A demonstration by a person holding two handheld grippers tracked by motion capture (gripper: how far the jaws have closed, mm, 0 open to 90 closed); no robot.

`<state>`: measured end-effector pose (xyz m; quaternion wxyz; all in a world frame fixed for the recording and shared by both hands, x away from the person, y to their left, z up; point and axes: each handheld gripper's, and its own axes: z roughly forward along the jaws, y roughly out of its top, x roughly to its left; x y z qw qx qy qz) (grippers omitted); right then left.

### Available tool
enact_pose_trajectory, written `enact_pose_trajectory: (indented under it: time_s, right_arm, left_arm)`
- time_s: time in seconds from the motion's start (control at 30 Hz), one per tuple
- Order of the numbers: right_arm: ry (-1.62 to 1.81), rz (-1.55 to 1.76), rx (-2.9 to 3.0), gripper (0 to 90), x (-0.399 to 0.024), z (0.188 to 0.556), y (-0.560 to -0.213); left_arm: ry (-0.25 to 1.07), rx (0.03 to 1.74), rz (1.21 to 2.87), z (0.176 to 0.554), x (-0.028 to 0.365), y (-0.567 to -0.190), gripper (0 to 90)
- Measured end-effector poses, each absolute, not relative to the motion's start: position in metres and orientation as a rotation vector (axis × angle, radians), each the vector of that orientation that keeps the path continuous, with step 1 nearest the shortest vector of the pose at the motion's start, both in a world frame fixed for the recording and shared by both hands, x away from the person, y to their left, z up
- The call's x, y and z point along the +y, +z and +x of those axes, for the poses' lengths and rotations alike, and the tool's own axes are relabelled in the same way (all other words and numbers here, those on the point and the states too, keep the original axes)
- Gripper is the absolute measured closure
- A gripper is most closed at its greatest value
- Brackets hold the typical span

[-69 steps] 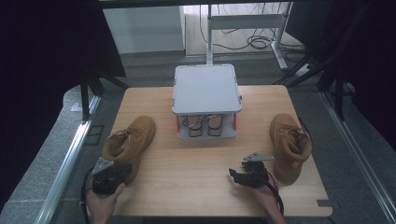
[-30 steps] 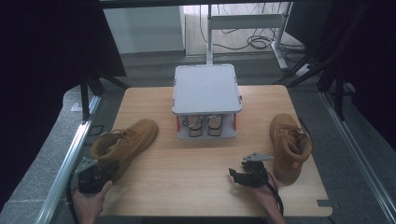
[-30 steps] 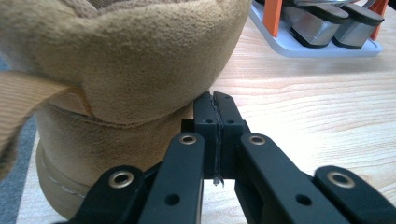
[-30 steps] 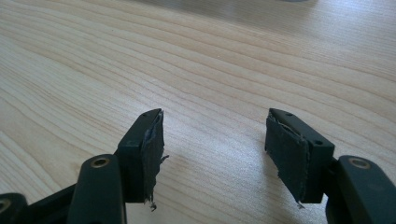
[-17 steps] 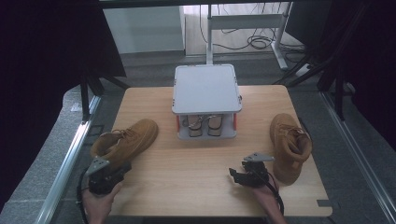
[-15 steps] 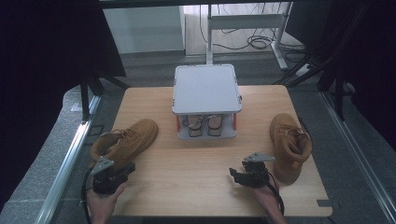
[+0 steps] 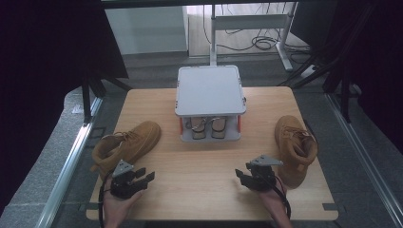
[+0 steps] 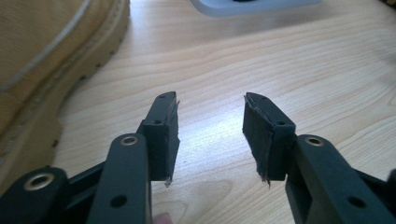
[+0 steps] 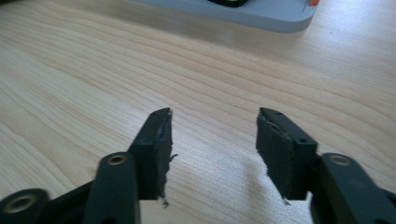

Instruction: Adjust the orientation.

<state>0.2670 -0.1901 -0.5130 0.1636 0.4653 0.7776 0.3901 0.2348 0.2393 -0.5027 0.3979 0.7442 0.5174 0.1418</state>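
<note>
A tan boot (image 7: 128, 145) lies on its side at the table's left, toe toward the middle; its sole (image 8: 46, 51) fills the left gripper view's left. A second tan boot (image 7: 294, 147) stands at the right. My left gripper (image 7: 146, 175) sits just in front of the left boot, apart from it. Its jaws (image 8: 211, 107) have just been opening and are open over bare wood. My right gripper (image 7: 240, 175) rests left of the right boot. Its jaws (image 9: 214, 122) have just been closing partway and stand open with nothing between them.
A grey two-level rack (image 7: 209, 90) stands at the table's back middle with a pair of small shoes (image 7: 209, 128) under its top; its base (image 9: 261, 11) shows ahead of the right gripper. Bare wood (image 7: 195, 175) lies between the grippers. Beyond the table is a floor with cables.
The left boot's heel swung out toward the table's left edge. My left gripper then let go, moved right to the front of the boot and opened. The right hand stayed, its jaws narrower.
</note>
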Motion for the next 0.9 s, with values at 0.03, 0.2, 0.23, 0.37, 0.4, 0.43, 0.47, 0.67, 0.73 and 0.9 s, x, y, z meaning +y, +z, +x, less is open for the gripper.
enact_pose_trajectory:
  time_s: [0.03, 0.2, 0.23, 0.37, 0.4, 0.43, 0.47, 0.67, 0.73, 0.9]
  right_arm:
    - [1.113, 1.322, 2.221, 57.2, -0.190, 0.266, -0.512]
    - [1.118, 1.305, 2.207, 72.7, -0.193, 0.262, -0.510]
    - [1.112, 1.302, 2.205, 75.6, -0.195, 0.260, -0.509]
    - [1.101, 1.295, 2.198, 83.7, -0.198, 0.257, -0.507]
    - [1.099, 1.293, 2.201, 85.6, -0.200, 0.256, -0.507]
    - [1.092, 1.290, 2.202, 86.8, -0.201, 0.254, -0.507]
    - [1.086, 1.293, 2.201, 87.7, -0.203, 0.253, -0.506]
    - [1.056, 1.306, 2.157, 89.4, -0.218, 0.244, -0.507]
    - [1.044, 1.331, 2.132, 89.5, -0.228, 0.241, -0.506]
    - [1.028, 1.358, 2.111, 89.6, -0.244, 0.236, -0.505]
  left_arm:
    - [0.357, 1.307, 1.900, 0.236, 0.237, -0.505, 53.5]
    - [0.334, 1.296, 1.928, 0.242, 0.230, -0.509, 50.1]
    - [0.334, 1.296, 1.928, 0.242, 0.230, -0.509, 49.1]
    - [0.307, 1.287, 1.938, 0.246, 0.227, -0.511, 45.5]
    - [0.300, 1.284, 1.940, 0.248, 0.226, -0.512, 44.4]
    - [0.295, 1.281, 1.943, 0.249, 0.225, -0.512, 43.5]
    - [0.291, 1.280, 1.943, 0.249, 0.225, -0.512, 43.0]
    - [0.272, 1.266, 1.960, 0.252, 0.222, -0.514, 41.3]
    - [0.259, 1.271, 1.961, 0.253, 0.221, -0.514, 41.1]
    - [0.249, 1.277, 1.962, 0.253, 0.220, -0.515, 40.7]
